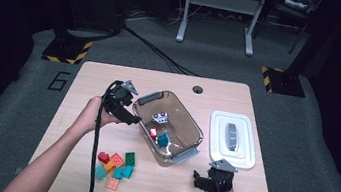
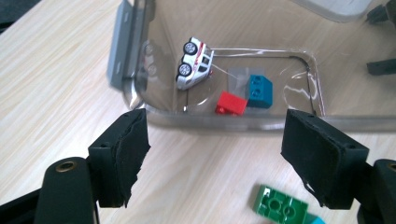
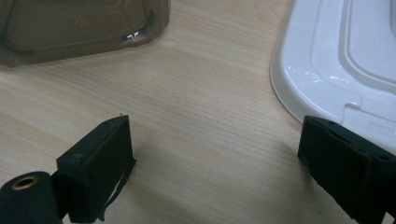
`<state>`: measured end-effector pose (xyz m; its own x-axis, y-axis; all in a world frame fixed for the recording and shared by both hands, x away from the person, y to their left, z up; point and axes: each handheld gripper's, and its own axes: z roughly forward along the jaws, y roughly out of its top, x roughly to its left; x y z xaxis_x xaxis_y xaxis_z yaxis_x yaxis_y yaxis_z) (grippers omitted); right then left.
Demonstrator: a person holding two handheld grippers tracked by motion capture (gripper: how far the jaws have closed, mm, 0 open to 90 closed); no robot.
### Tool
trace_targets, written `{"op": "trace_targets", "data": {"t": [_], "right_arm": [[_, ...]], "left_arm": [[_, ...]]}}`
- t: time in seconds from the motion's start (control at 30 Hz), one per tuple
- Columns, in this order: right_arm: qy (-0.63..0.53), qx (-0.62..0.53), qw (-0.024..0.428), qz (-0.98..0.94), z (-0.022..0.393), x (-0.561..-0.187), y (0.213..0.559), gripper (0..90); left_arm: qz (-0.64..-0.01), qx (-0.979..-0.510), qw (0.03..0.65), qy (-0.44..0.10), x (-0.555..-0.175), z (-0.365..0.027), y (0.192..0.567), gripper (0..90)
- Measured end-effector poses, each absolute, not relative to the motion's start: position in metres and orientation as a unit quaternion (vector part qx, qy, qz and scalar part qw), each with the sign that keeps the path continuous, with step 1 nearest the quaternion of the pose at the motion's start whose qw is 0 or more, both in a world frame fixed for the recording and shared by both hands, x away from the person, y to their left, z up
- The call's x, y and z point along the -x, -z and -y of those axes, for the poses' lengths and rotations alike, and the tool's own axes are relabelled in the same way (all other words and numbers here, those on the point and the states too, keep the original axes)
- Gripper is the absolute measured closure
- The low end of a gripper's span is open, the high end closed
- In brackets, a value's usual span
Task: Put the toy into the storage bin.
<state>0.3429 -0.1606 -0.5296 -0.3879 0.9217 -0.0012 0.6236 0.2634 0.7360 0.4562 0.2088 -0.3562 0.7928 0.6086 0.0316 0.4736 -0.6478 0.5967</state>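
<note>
- The counter under my hands is pale wood-grain laminate, smooth with a soft matt sheen.
- The bin is clear, smoke-tinted plastic, glossy, with grey matt plastic latches.
- The lid is white plastic, glossy, catching bright highlights.
- The toy car looks like shiny white painted plastic or metal; I cannot tell which.
- The bricks are hard, smooth plastic, slightly shiny.
- My left claw has black matt pads, rough and frayed at the edges.
- The floor is grey carpet, coarse and dull.
</note>
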Motion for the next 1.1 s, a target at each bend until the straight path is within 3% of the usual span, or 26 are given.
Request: {"op": "trace_targets", "data": {"t": [0.57,1.1], "right_arm": [[-0.334,-0.507,0.223,-0.763,0.161,-0.343,0.53,9.2],[-0.334,-0.506,0.224,-0.763,0.161,-0.343,0.53,9.2]], "left_arm": [[-0.357,-0.877,0.301,-0.116,-0.414,-0.27,0.41,20.9],[-0.398,-0.867,0.284,-0.1,-0.384,-0.279,0.467,11.8]]}}
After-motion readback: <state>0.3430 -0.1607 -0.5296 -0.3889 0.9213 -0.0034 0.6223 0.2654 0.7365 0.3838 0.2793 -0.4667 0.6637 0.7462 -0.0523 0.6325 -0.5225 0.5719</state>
